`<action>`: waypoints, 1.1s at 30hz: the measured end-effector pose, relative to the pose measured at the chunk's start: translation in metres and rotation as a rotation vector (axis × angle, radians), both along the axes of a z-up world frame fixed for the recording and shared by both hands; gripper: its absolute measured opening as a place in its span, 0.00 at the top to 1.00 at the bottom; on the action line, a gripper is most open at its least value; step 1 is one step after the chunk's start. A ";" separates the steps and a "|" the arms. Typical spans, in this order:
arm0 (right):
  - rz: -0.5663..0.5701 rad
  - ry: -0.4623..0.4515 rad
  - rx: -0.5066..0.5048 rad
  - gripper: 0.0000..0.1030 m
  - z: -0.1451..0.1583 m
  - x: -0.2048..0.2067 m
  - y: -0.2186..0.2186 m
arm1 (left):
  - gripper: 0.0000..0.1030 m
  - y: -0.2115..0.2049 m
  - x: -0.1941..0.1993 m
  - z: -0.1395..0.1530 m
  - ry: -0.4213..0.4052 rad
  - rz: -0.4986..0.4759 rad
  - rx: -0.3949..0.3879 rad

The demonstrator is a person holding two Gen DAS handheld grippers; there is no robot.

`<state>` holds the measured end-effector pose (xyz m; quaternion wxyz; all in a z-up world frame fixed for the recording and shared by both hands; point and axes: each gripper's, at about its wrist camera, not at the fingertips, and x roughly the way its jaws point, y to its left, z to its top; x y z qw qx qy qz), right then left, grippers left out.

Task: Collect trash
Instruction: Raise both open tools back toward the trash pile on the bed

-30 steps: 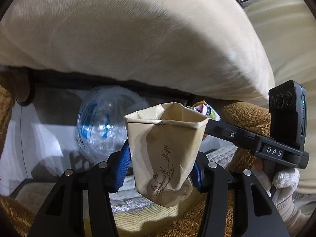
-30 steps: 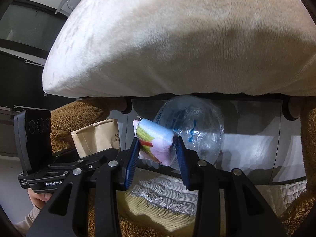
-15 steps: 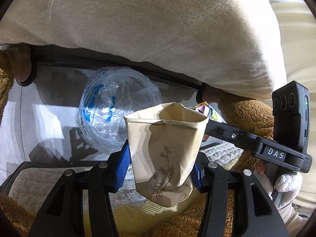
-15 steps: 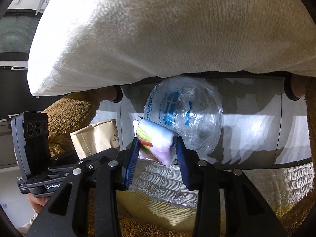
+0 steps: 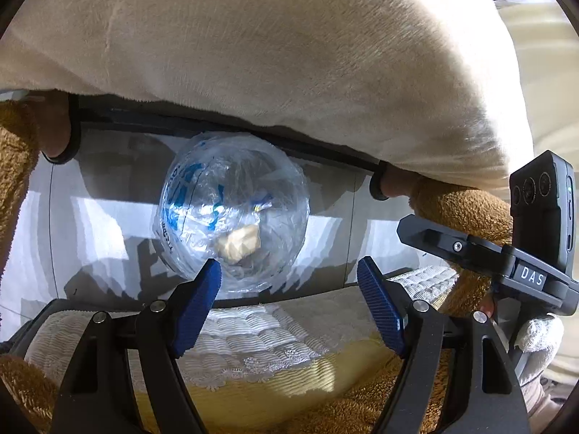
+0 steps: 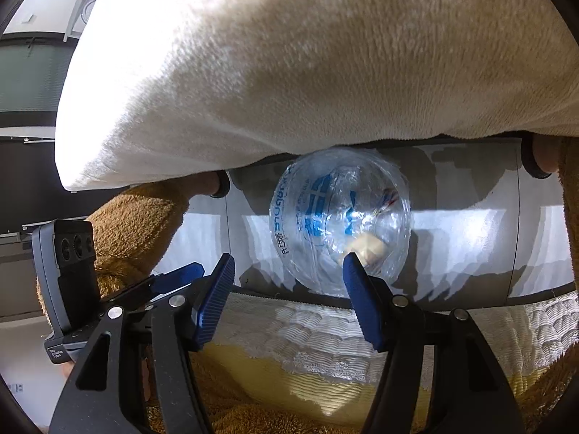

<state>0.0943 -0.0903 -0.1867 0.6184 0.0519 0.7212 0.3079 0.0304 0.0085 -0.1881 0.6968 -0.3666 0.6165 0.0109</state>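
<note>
Left gripper (image 5: 289, 285) and right gripper (image 6: 287, 282) tilting downward, jaws just opening, nothing between; one bag (image 5: 231, 213) holding one paper cup (image 5: 240, 244).

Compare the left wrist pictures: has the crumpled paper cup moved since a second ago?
Yes. The paper cup has dropped out of the left gripper, whose jaws have just been opening, into the clear bag under the cushion.

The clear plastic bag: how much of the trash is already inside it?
Done: a crumpled paper cup lies inside the clear plastic bag. In hand: nothing; the left gripper and right gripper have just been opening, jaws empty. Left: no other loose trash is visible.
</note>
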 end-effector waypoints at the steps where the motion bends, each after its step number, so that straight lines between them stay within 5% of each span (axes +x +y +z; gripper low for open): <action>1: 0.001 -0.012 0.004 0.40 0.003 0.000 0.000 | 0.26 0.000 -0.001 0.001 -0.012 0.001 0.003; 13: 0.011 -0.232 0.120 0.40 0.047 -0.011 -0.022 | 0.26 0.006 -0.015 0.039 -0.221 0.011 0.057; 24: 0.005 -0.494 0.250 0.40 0.101 -0.033 -0.047 | 0.26 -0.001 -0.046 0.112 -0.597 0.041 0.244; 33: 0.011 -0.633 0.315 0.40 0.130 -0.040 -0.056 | 0.26 -0.002 -0.053 0.141 -0.720 0.034 0.332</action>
